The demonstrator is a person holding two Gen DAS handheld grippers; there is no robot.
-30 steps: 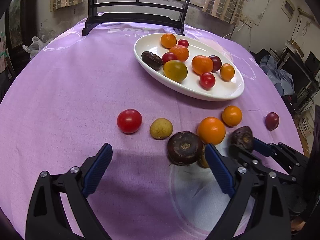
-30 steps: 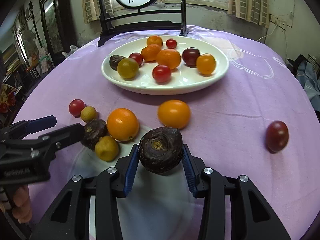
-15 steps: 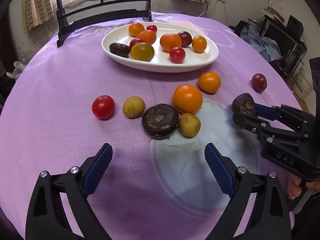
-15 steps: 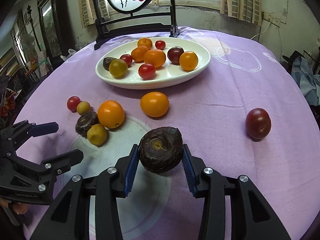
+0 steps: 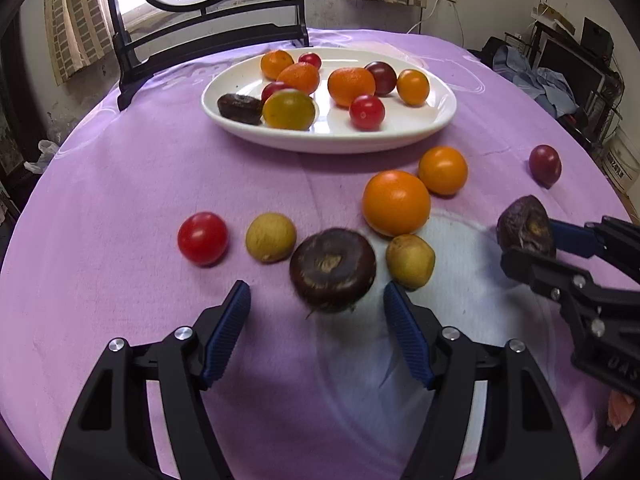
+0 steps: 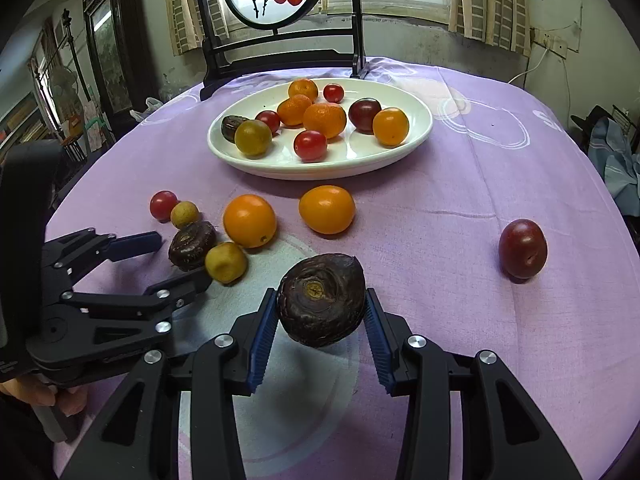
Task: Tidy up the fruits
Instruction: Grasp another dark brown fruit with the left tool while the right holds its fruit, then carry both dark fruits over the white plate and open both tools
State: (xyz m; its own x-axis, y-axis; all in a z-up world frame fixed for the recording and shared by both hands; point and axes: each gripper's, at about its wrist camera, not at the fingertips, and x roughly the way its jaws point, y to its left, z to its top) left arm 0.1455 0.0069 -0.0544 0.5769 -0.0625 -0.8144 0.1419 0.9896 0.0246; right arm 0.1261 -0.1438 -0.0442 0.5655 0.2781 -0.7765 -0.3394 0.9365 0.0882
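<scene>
Hidden: underside of dark fruit (image 6: 321, 299), behind blue pads.
Right gripper (image 6: 320, 320): pinching dark fruit.
Left gripper (image 5: 317, 308): spread; brown fruit (image 5: 333, 270) at 12 o'clock, untouched.

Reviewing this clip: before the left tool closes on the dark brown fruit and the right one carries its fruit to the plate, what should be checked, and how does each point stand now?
1. Right tool grips its dark fruit on both sides: ok.
2. Left tool open wide enough for the dark brown fruit on the cloth: ok.
3. That fruit centred between the left tool's fingers: not ok, it sits ahead of the tips, not yet between them.
4. Neighbours clear of the closing path: not ok, the yellow fruit lies right by the right-hand finger.
5. Free space on the white plate: ok, bare patch at the front.
6. Grip firmness for the carry: cannot tell.
</scene>
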